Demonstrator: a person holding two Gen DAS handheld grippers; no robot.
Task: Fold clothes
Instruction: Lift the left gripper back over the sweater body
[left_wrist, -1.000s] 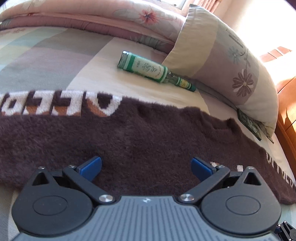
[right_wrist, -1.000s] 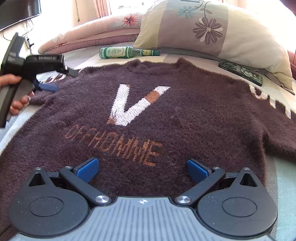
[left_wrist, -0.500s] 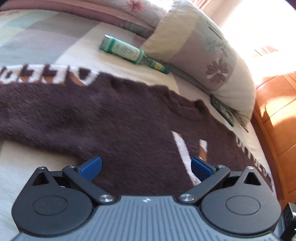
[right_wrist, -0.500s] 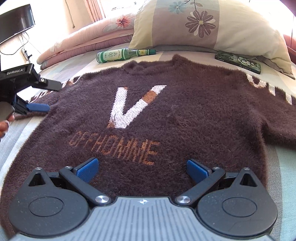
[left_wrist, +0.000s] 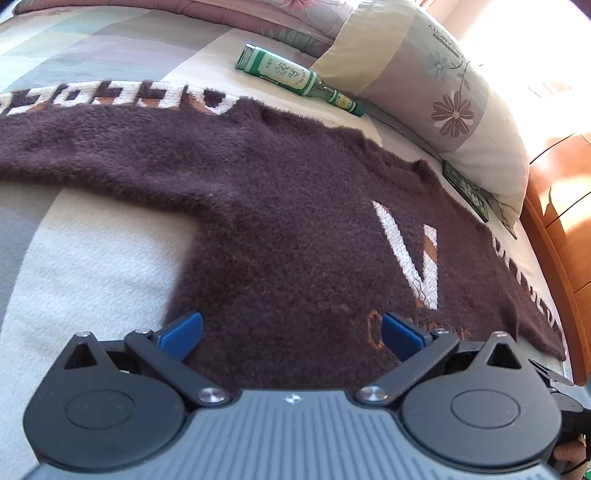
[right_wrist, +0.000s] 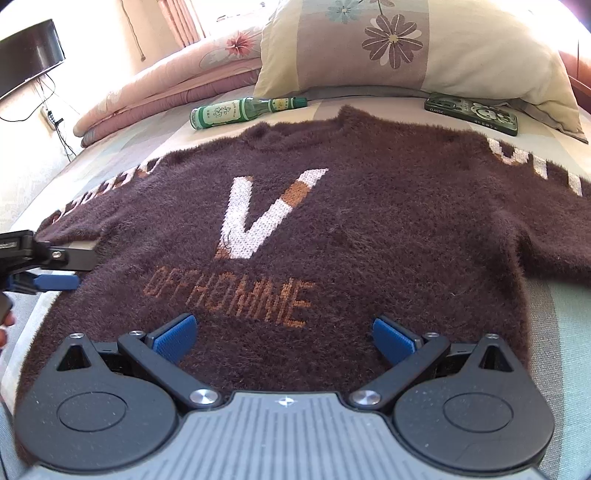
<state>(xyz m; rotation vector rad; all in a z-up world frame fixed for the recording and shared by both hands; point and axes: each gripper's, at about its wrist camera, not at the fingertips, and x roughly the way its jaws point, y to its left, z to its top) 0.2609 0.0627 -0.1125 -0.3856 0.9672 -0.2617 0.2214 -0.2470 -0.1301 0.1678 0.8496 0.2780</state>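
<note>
A fuzzy dark brown sweater (right_wrist: 369, 229) with a white V and orange lettering lies spread flat, front up, on the bed. Its sleeves stretch out to both sides. My right gripper (right_wrist: 284, 338) is open above the hem, with nothing between its blue pads. My left gripper (left_wrist: 291, 332) is open over the sweater's side edge, below the armpit, and holds nothing. In the right wrist view the left gripper (right_wrist: 55, 271) shows at the left, its fingers over that same edge.
A green glass bottle (right_wrist: 240, 110) lies near the collar. A flowered pillow (right_wrist: 406, 44) and a dark green phone case (right_wrist: 472, 114) sit behind the sweater. A folded pink quilt (right_wrist: 166, 85) is at the back left, and a wooden bed frame (left_wrist: 554, 229) borders the bed.
My left gripper has moved from the sleeve down along the sweater's side toward the hem. The right gripper has drawn slightly closer to the sweater. Both stay open.
</note>
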